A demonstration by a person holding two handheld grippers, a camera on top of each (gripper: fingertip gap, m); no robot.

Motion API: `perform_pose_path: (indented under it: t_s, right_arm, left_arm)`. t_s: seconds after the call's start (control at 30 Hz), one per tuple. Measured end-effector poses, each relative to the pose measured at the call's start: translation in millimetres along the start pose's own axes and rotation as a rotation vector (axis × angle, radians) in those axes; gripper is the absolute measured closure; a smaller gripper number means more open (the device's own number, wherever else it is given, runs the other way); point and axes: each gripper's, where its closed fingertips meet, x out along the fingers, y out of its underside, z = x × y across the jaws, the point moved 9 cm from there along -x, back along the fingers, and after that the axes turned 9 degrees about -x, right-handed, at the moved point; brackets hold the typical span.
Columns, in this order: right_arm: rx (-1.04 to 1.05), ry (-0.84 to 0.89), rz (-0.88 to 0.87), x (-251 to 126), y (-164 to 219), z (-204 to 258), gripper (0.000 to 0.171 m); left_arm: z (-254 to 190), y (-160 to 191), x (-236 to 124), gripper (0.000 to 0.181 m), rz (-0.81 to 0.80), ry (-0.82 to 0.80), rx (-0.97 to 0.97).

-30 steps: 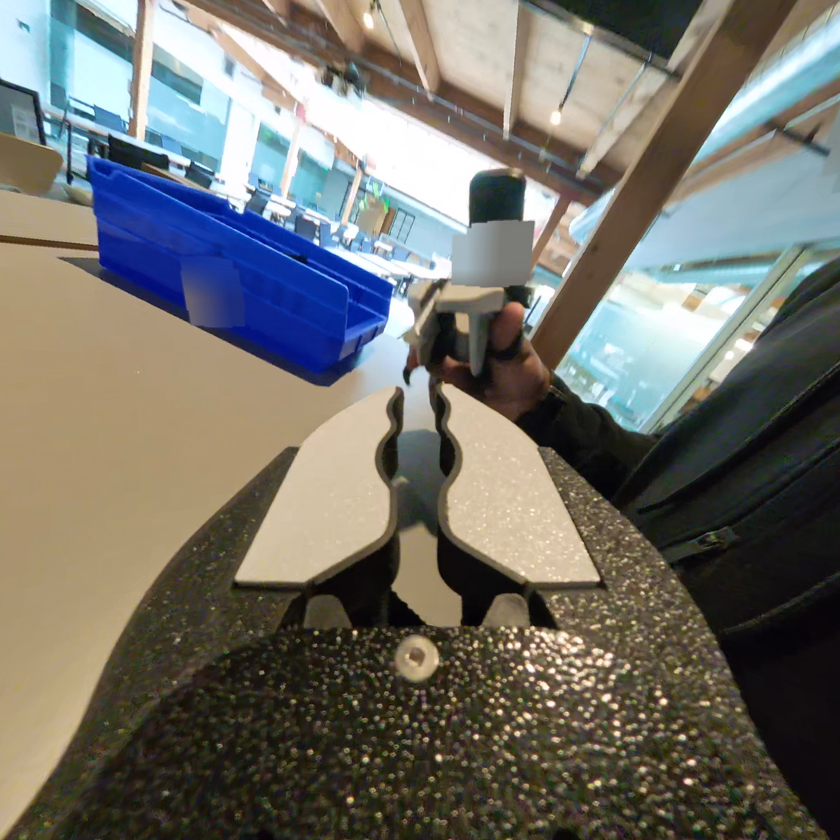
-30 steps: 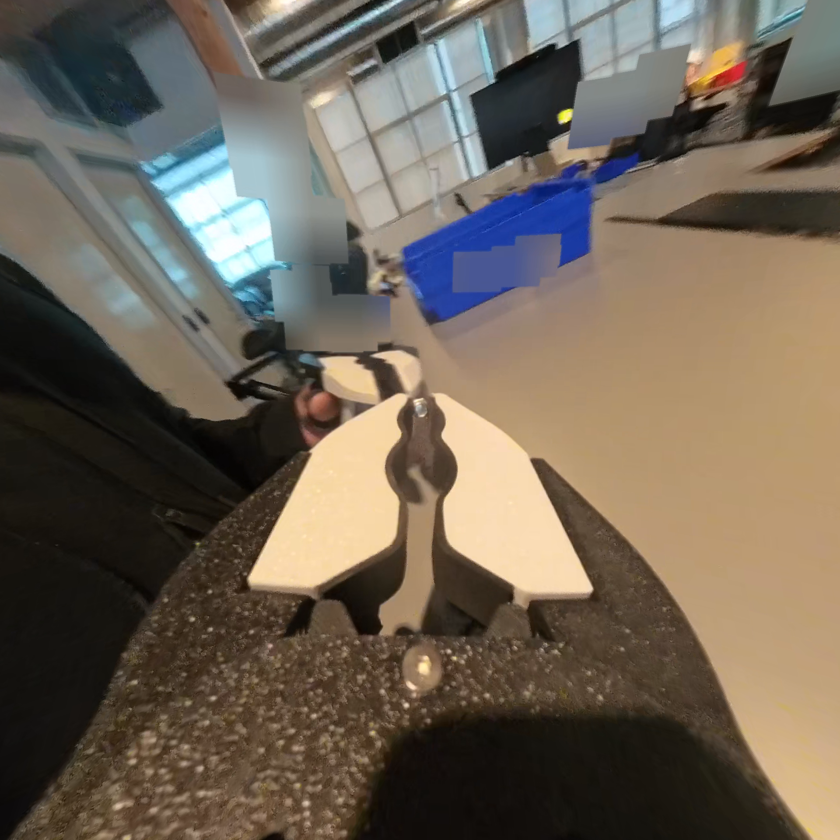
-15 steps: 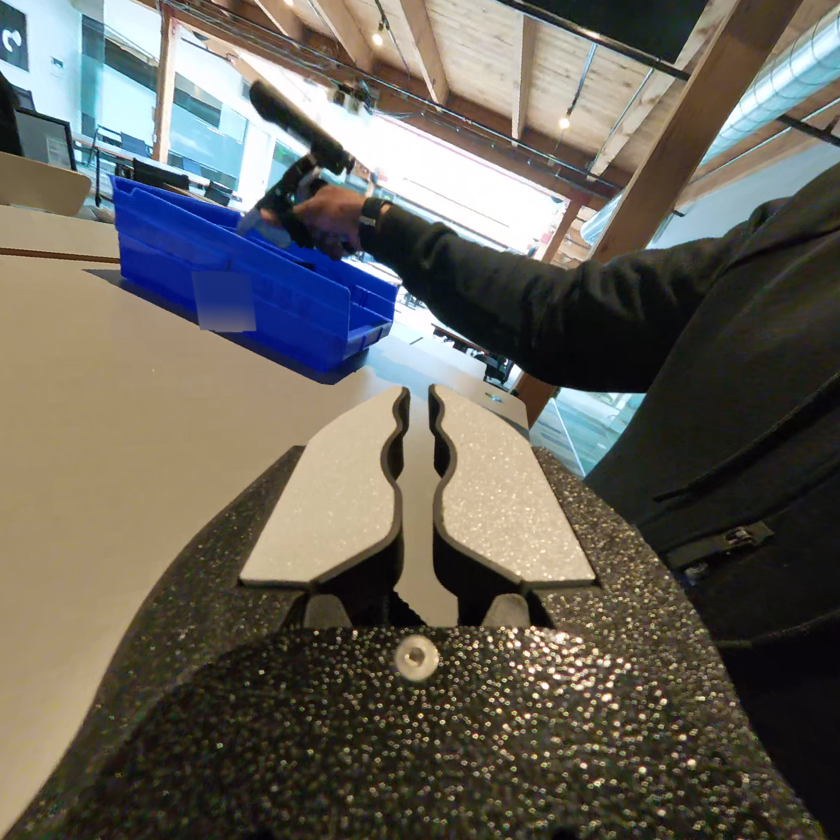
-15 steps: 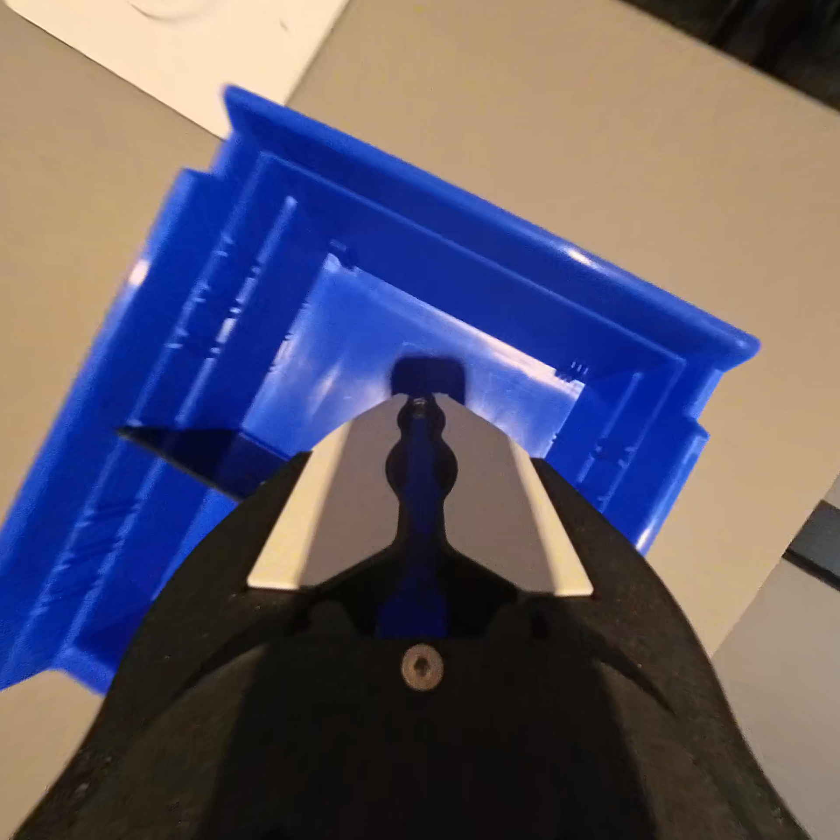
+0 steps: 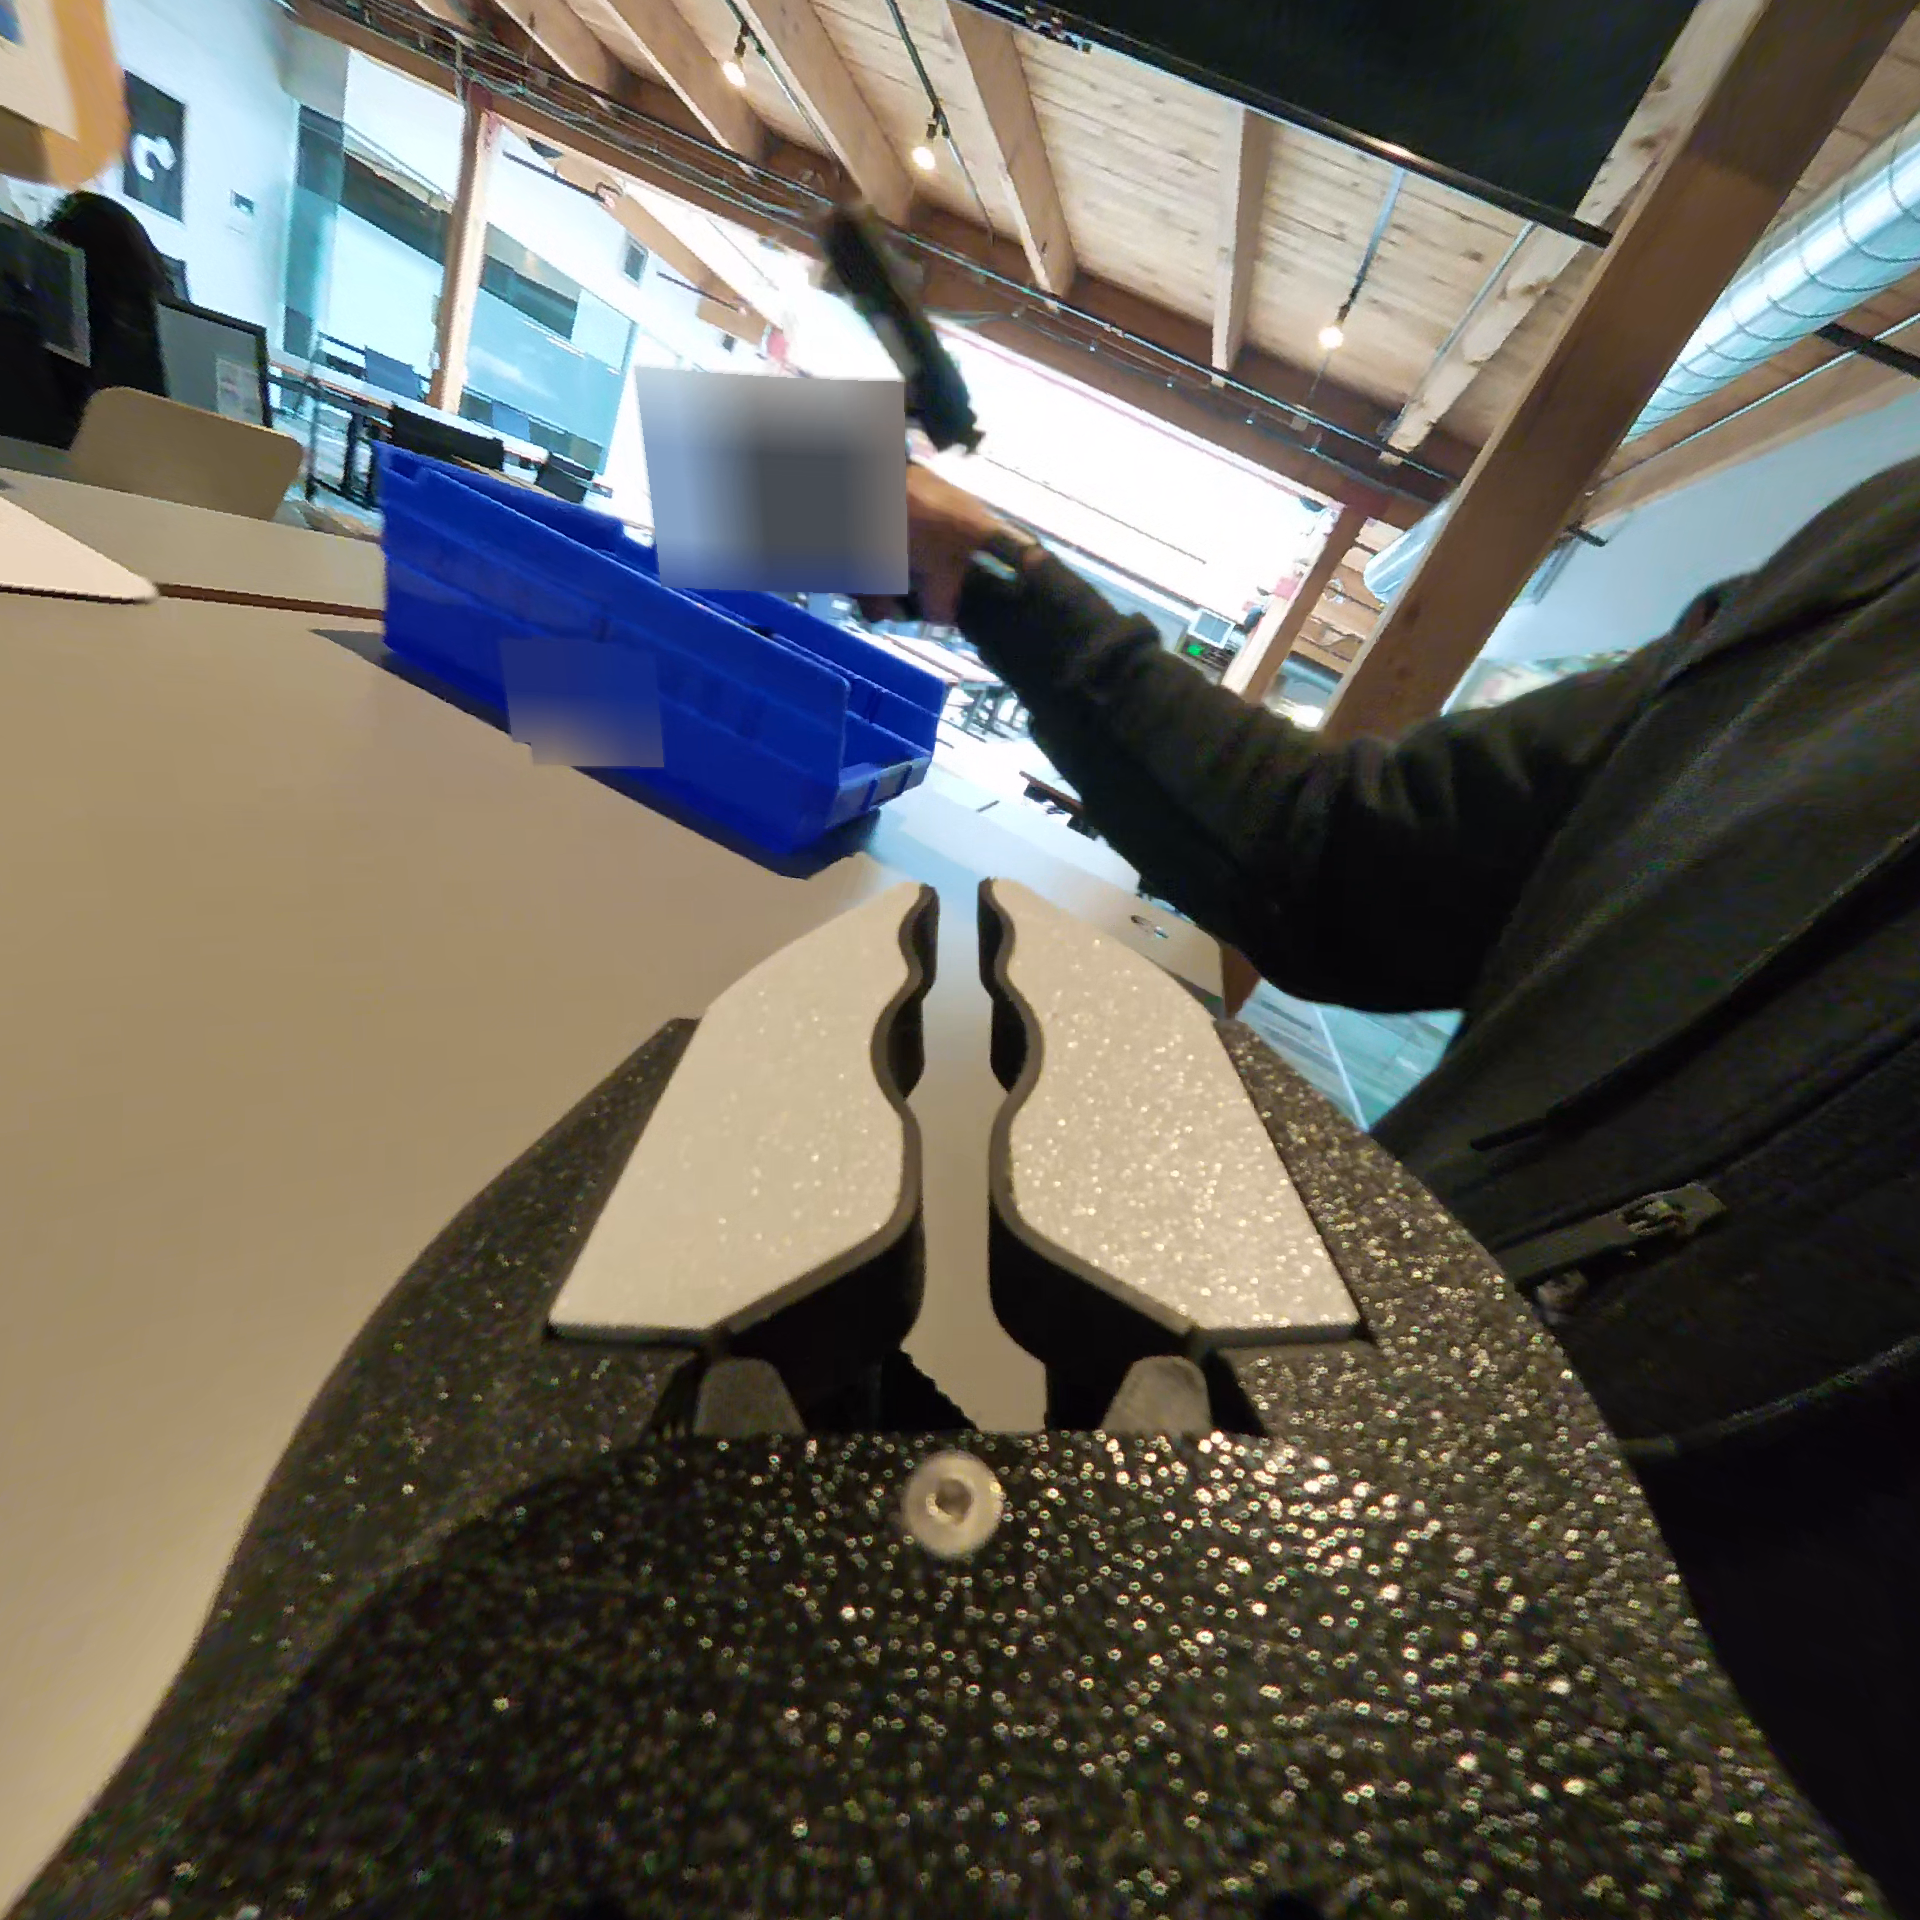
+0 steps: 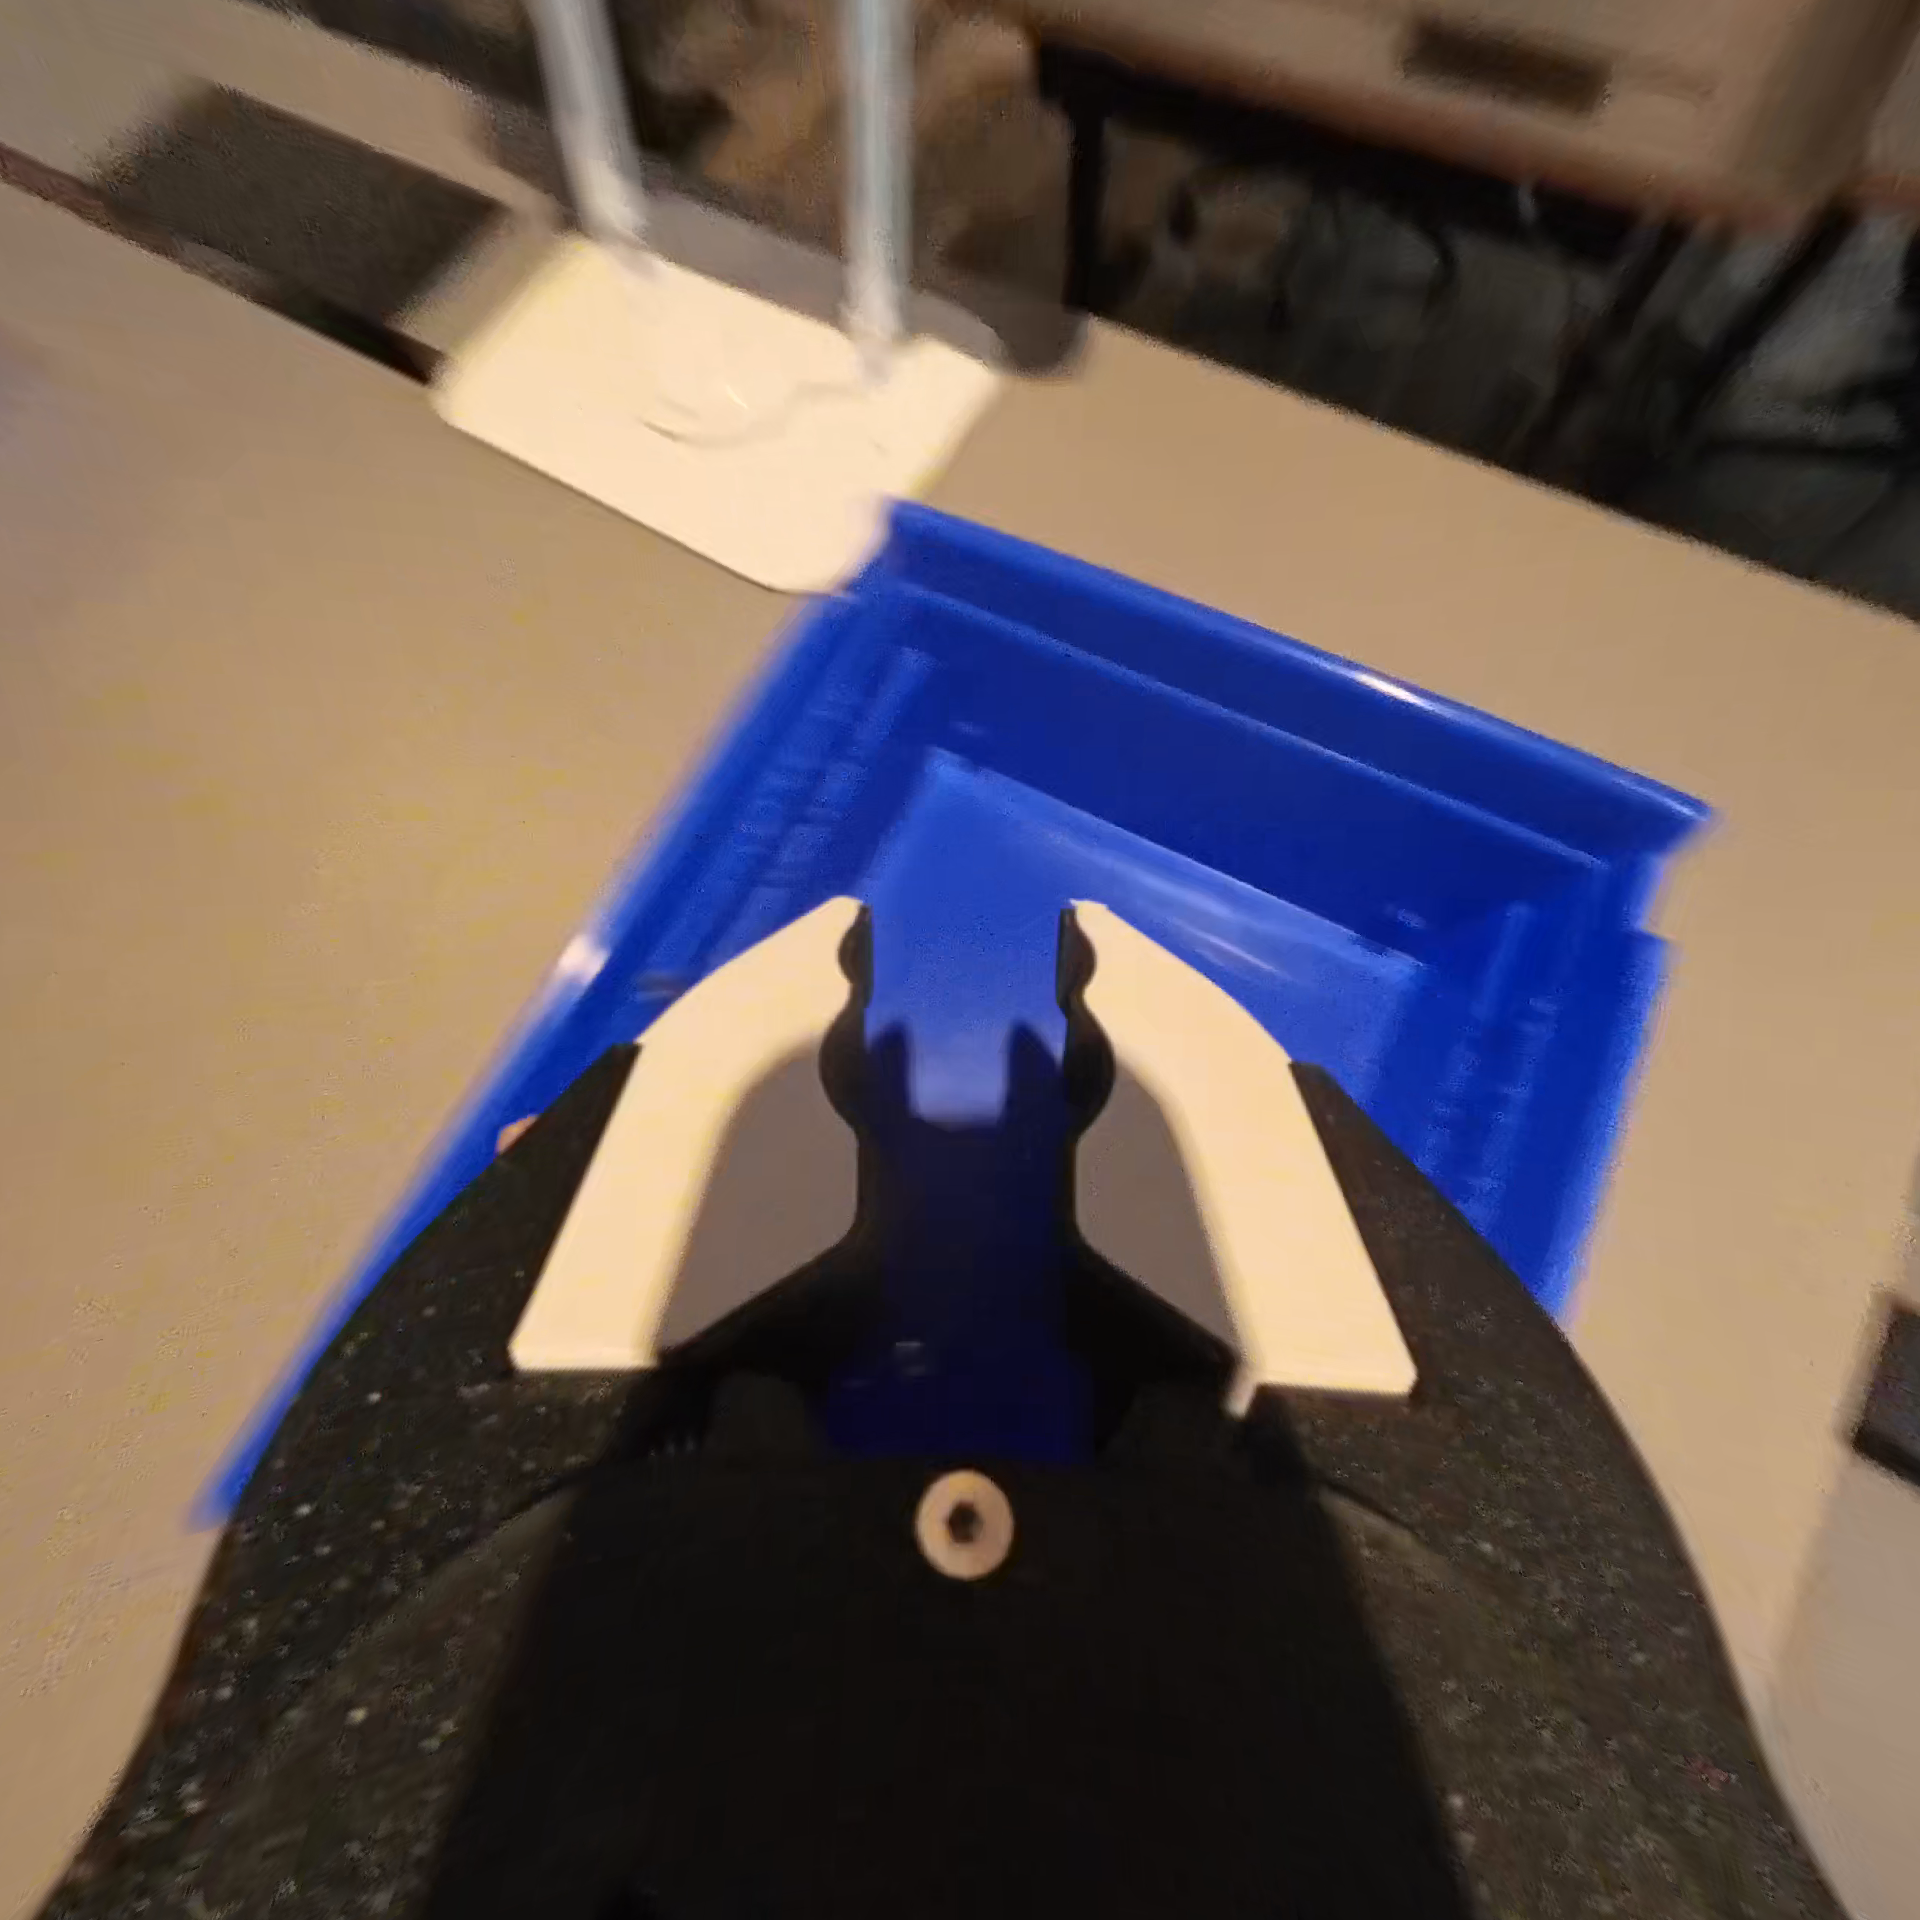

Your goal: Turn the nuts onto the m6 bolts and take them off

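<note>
No nut or bolt shows in either view. My right gripper (image 6: 964, 920) is open and empty, pointing down into the far end of a blue plastic bin (image 6: 1247, 748). The part of the bin floor I see is bare. In the left wrist view the bin (image 5: 727, 707) stands on the beige table (image 5: 260, 935) ahead. A person's dark sleeve (image 5: 1195, 790) reaches over the bin, with a black handle (image 5: 899, 312) above the hand. My left gripper (image 5: 958, 899) hangs low over the table's near part, its fingers almost together with only a thin slit, holding nothing.
A white base plate (image 6: 717, 416) with two metal rods stands on the table just beyond the bin. A wooden post (image 5: 1558, 436) rises to the right behind the person's dark jacket (image 5: 1714, 987). Chairs and desks stand far behind. Across from one pair of fingers to the other is roughly 45 cm.
My right gripper went from beside the left gripper to above the blue bin, then opened. The small metal part it pinched at its tips is gone from view. The left gripper barely moved.
</note>
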Motion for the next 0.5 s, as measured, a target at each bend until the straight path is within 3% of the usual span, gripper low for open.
perform_pose_path:
  t_s: [0.17, 0.3, 0.4, 0.5]
  right_arm:
    - [-0.303, -0.327, -0.209, -55, 7, 160, 0.140]
    - [-0.410, -0.598, -0.214, -45, 50, 277, 0.142]
    - [-0.344, -0.727, -0.160, -15, 85, 323, 0.140]
    - [-0.235, -0.756, -0.141, 7, 107, 337, 0.141]
  left_arm:
    - [12, -13, -19, 0.174, 0.010, -0.141, 0.109]
    - [26, -31, -35, 0.172, 0.130, -0.347, 0.264]
    - [29, -64, -51, 0.170, 0.186, -0.493, 0.366]
    - [33, -122, -85, 0.168, 0.199, -0.721, 0.459]
